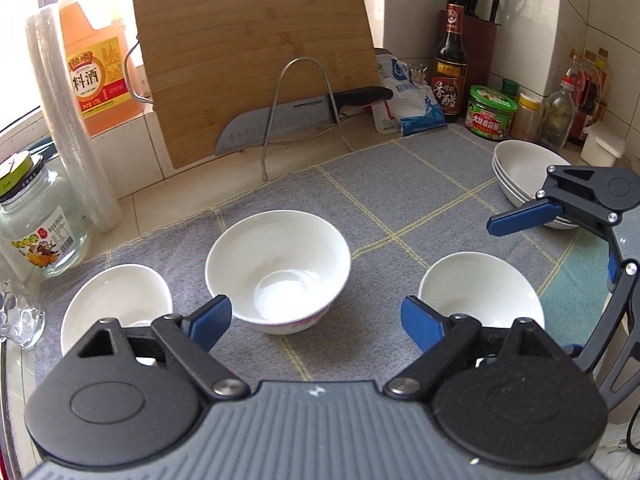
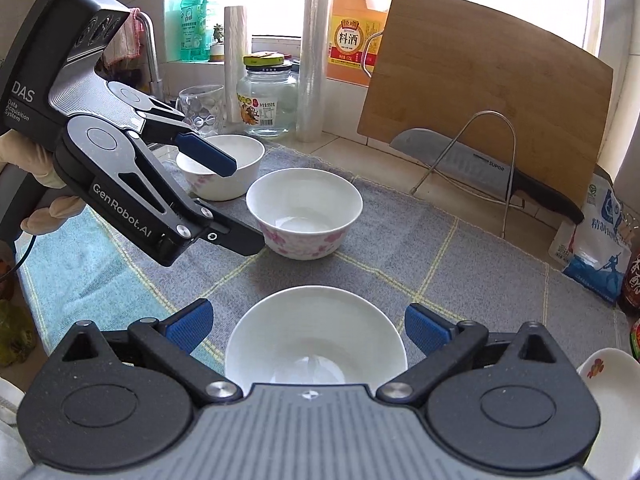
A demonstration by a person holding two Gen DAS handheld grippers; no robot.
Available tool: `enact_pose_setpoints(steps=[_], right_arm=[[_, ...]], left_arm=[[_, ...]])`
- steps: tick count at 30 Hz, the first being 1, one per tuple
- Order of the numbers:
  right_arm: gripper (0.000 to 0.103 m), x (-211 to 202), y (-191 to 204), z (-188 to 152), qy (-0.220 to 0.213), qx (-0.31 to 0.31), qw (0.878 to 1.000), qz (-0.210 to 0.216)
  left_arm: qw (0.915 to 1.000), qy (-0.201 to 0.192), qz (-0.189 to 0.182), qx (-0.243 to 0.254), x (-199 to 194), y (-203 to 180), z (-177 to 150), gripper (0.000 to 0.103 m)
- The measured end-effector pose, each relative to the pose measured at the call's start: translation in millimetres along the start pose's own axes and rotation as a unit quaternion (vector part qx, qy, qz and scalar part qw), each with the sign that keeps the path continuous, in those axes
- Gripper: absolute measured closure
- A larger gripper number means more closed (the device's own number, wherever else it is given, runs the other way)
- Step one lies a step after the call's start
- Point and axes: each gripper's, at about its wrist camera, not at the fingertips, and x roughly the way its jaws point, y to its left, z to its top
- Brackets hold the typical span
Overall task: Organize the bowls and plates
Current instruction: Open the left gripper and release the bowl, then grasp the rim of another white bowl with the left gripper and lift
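Three white bowls stand upright and apart on my grey checked cloth (image 1: 400,184), all of them holding nothing. The middle bowl (image 1: 278,270), glazed, with pink flowers on its outer wall, sits just ahead of my left gripper (image 1: 316,316). The left bowl (image 1: 116,300) lies partly behind that gripper's left finger, and the near bowl (image 2: 316,336) sits between the blue ribbed pads of my right gripper (image 2: 308,326) without touching them. A stack of shallow white bowls (image 1: 524,168) rests at the cloth's far right edge.

Both tongs stand wide open and hold nothing. In the right wrist view the left gripper tilts downward over the cloth, held by a gloved hand (image 2: 36,184).

A glass jar (image 1: 38,224) with a green lid stands at the left. A bamboo cutting board (image 1: 248,56) leans against the wall behind a wire rack (image 1: 304,104) bearing a steel knife (image 1: 280,120).
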Motion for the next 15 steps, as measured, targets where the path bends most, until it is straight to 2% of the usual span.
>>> enact_pose_setpoints(steps=[5,15], right_arm=[[0.0,24,3,18,-0.001,-0.01,1.0,0.002],[0.0,69,0,41,0.017,-0.015,1.0,0.001]], left_arm=[[0.9997,0.013,0.019,0.006,11,25,3,0.011],[0.9991,0.033,0.007,0.027,52,50,25,0.012]])
